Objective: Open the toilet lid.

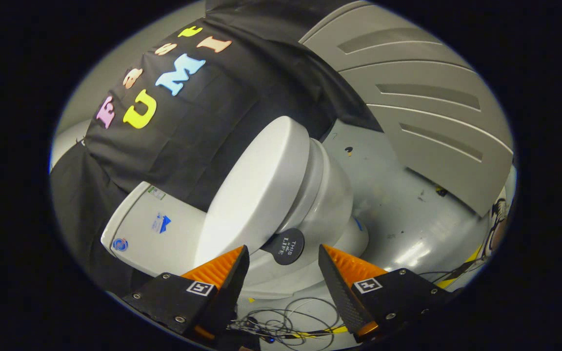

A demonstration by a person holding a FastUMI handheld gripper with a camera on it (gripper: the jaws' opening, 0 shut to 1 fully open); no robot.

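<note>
A white toilet stands on the grey floor, and the view of it is tilted. Its lid (pixel 251 195) is a broad smooth oval lying flat on the seat (pixel 312 170), with the bowl (pixel 332 204) under that. The tank (pixel 147 229) carries small blue stickers and backs onto the black cloth wall. A round black sticker (pixel 286 246) sits on the toilet's side. My gripper (pixel 283 249) is open, its orange and black fingers (pixel 222 265) spread apart just short of the toilet's side. The sticker shows in the gap between them, and they hold nothing.
The grey floor (pixel 408 219) is scuffed and stretches beyond the bowl. A grey panelled wall (pixel 422 112) with long slots stands past it. Loose thin cables (pixel 286 321) and a strip of yellow tape (pixel 461 270) lie on the floor near the fingers.
</note>
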